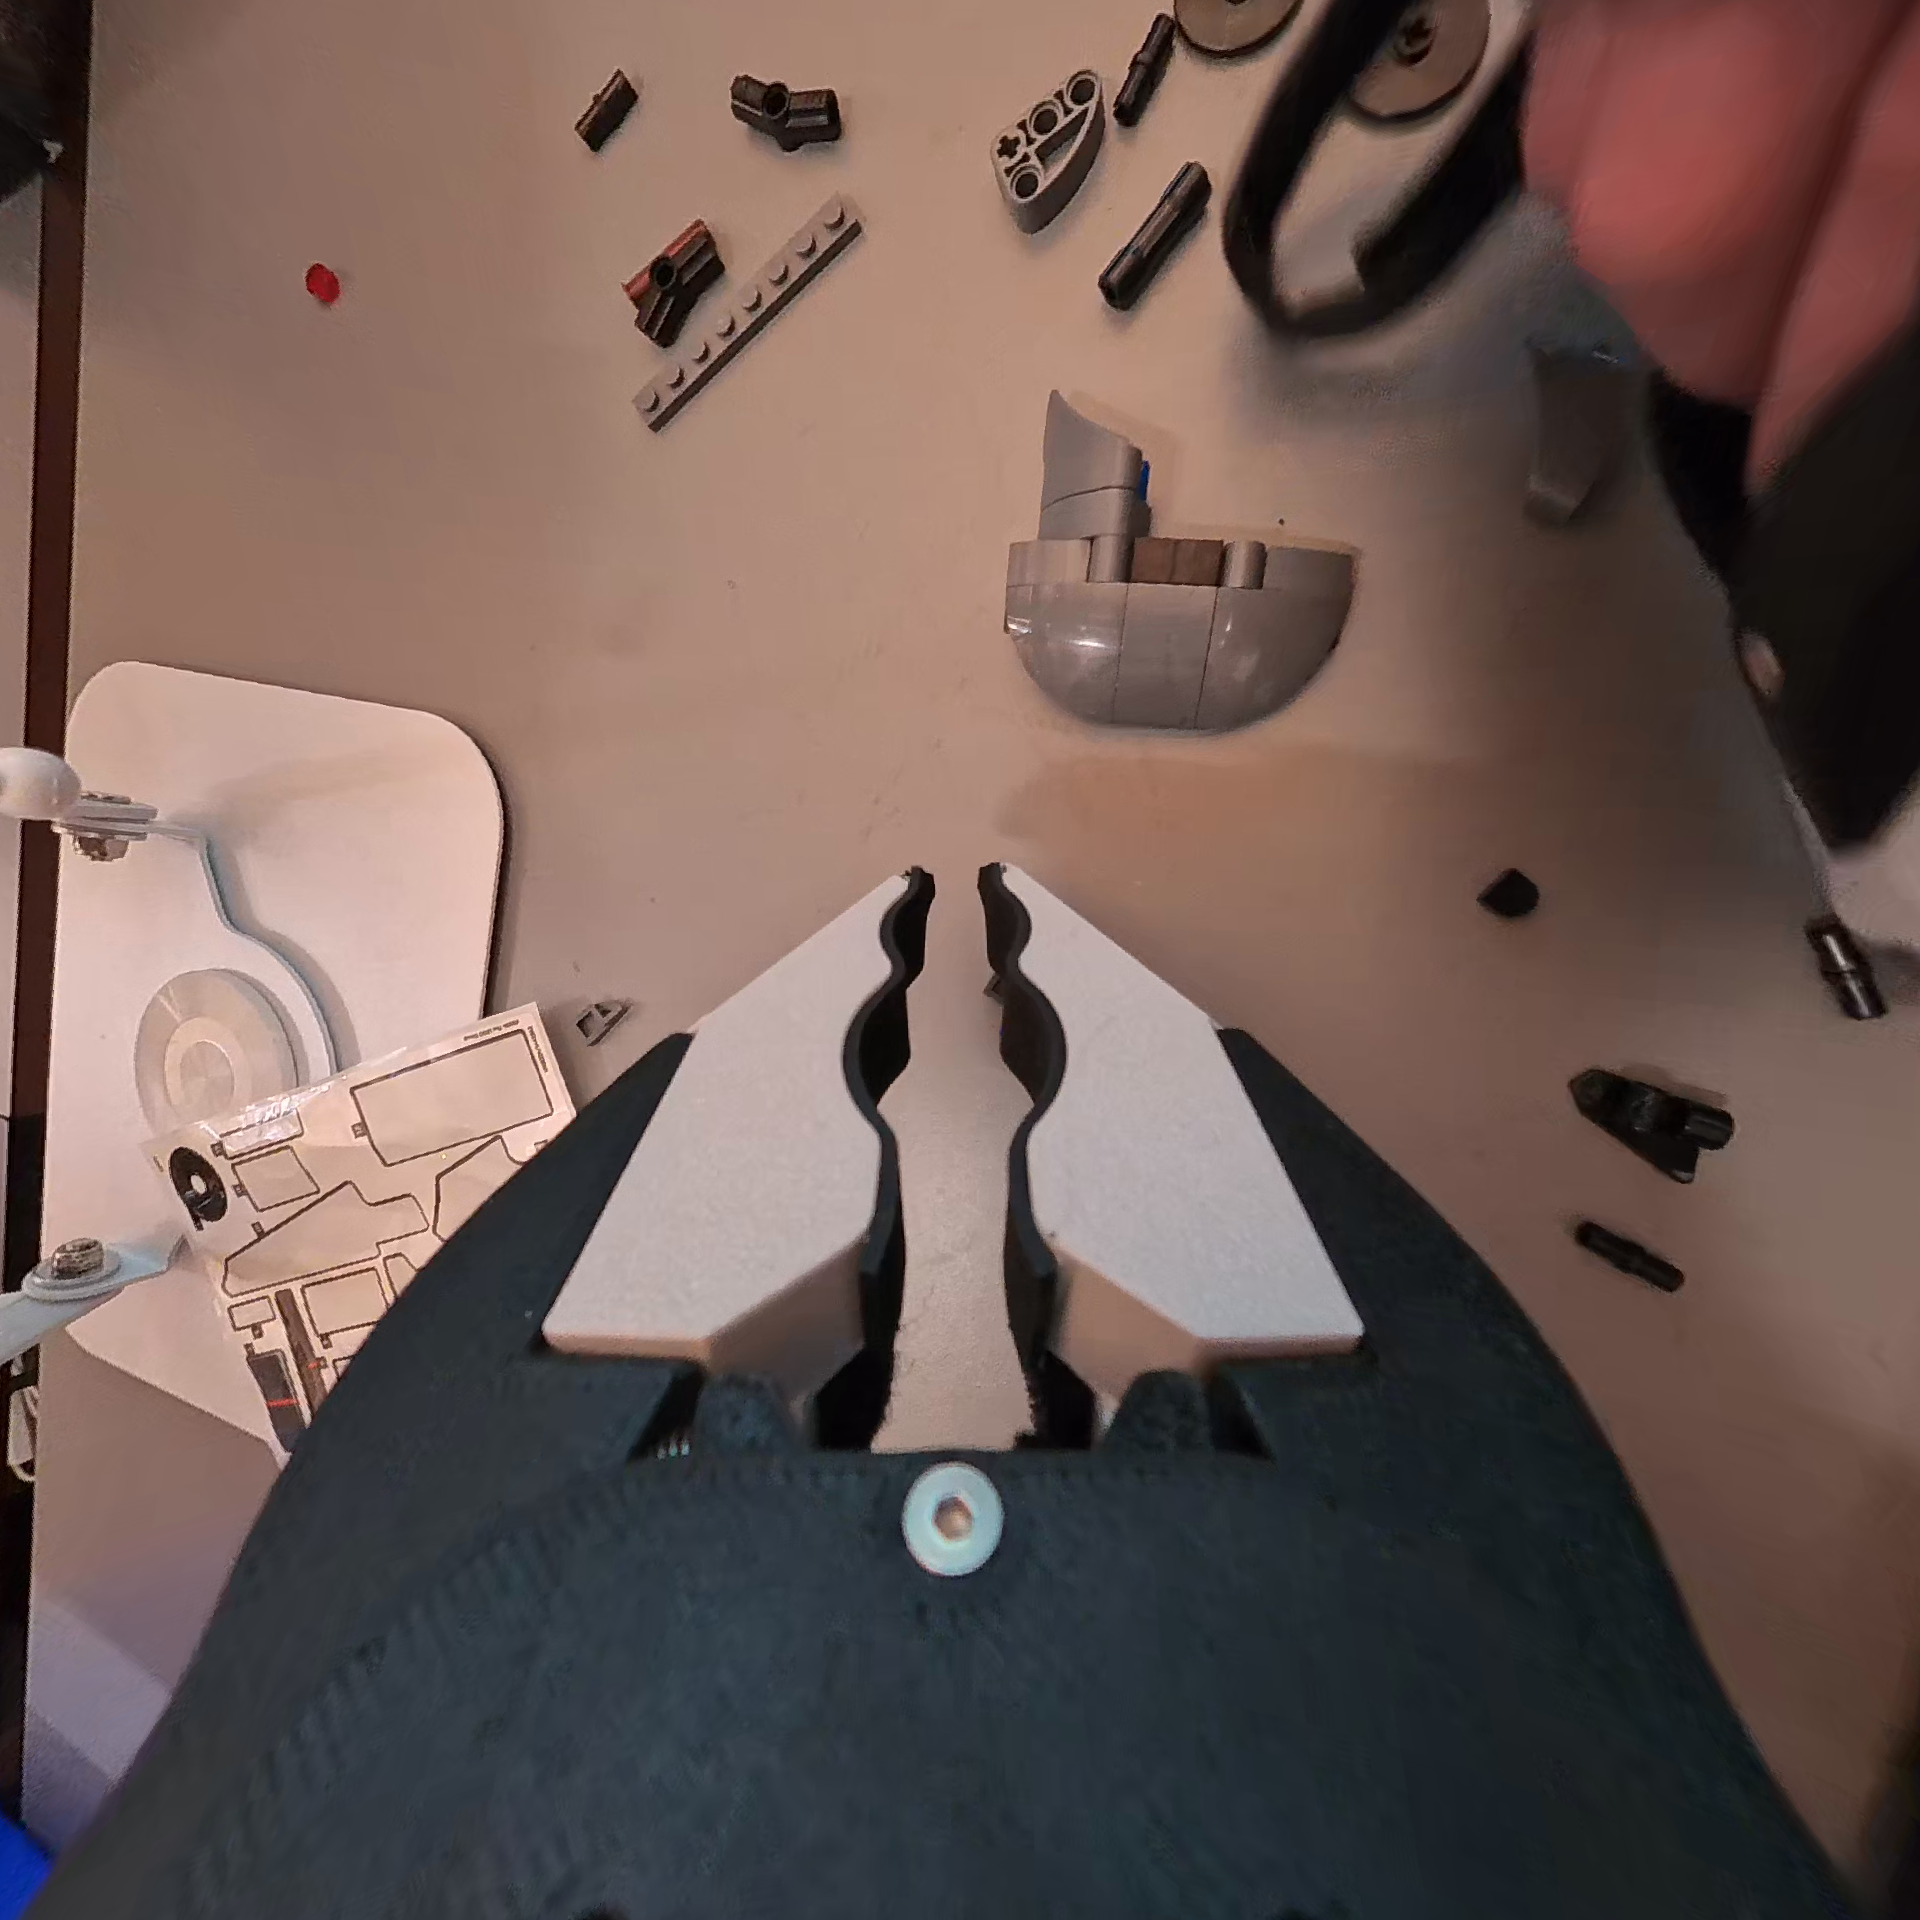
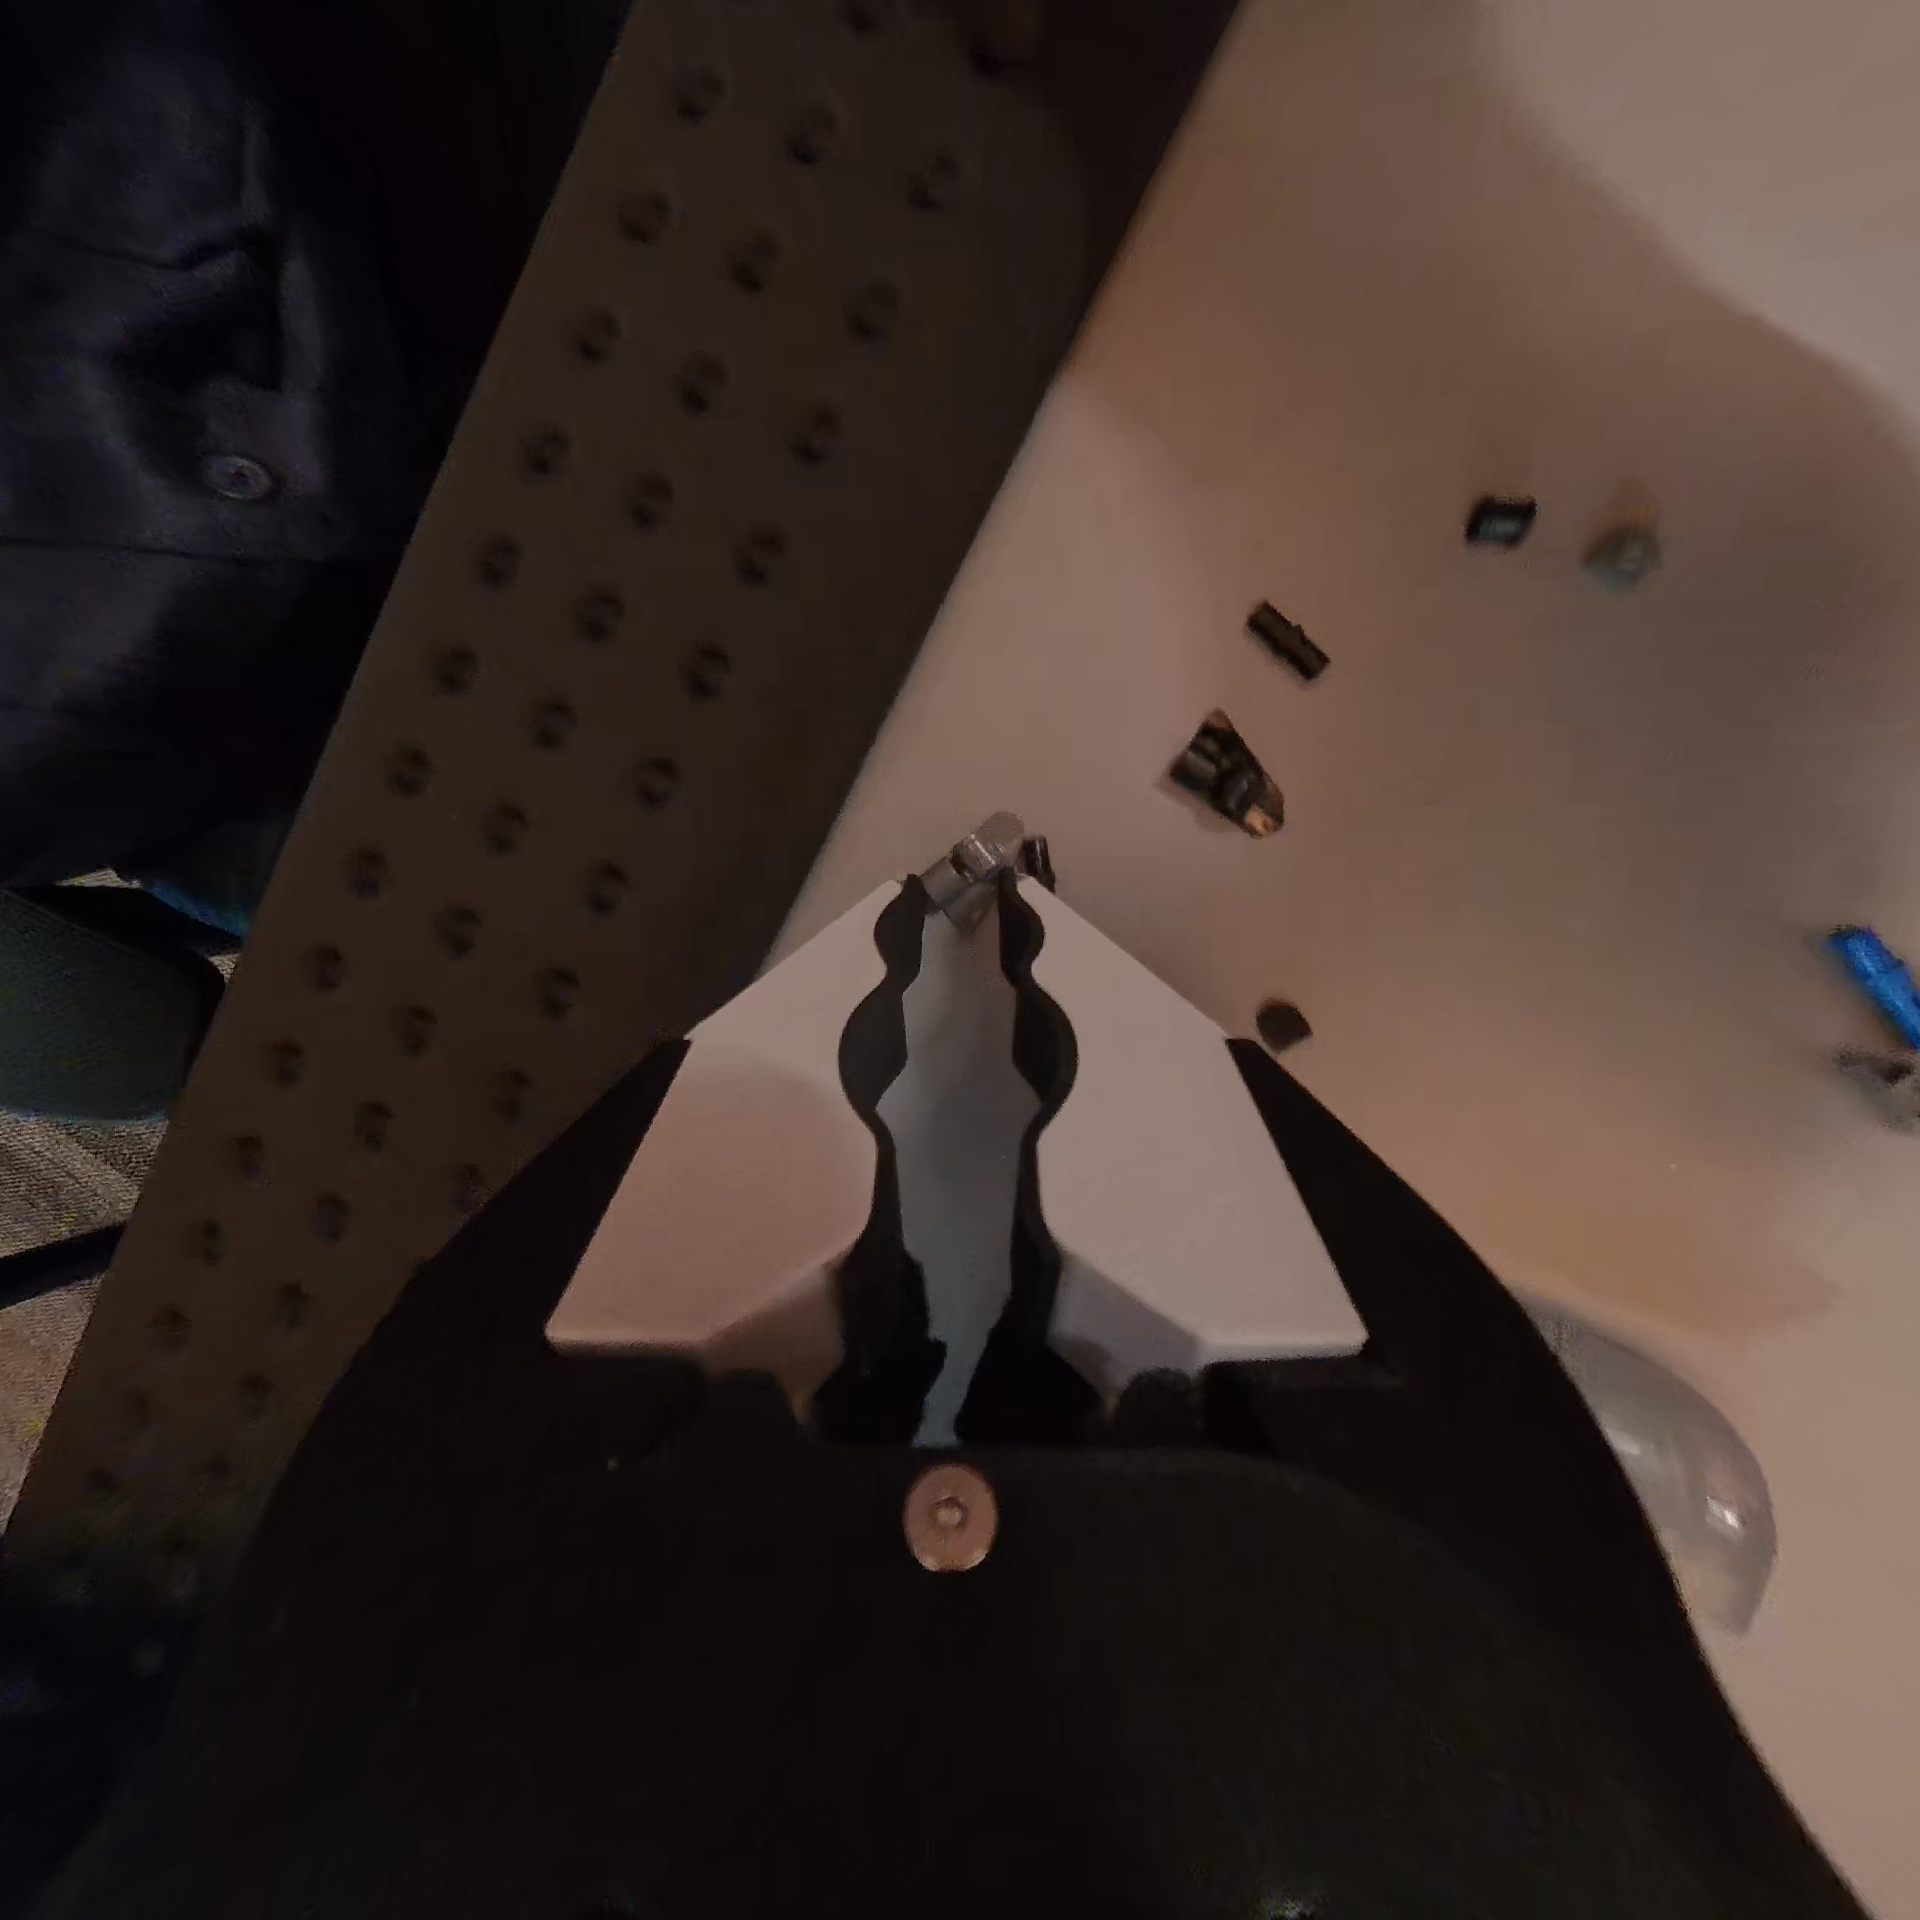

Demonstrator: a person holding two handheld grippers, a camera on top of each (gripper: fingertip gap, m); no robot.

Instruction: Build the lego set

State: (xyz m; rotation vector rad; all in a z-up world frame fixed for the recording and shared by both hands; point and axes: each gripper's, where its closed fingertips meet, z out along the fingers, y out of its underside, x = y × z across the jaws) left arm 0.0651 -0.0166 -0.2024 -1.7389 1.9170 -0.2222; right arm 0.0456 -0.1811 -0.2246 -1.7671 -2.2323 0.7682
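Right claw [image 2: 971,894] pinching a small grey piece [image 2: 977,864] at its tips above the counter [image 2: 1455,416], left claw [image 1: 956,883] slightly spread, empty, near the grey half-built hull [image 1: 1174,623]; advise steadying hull before pressing piece squarely.

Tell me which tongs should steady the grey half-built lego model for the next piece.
Left. The left tongs are empty, nearly closed, and point straight at the grey model. The right tongs already grip a small grey piece.
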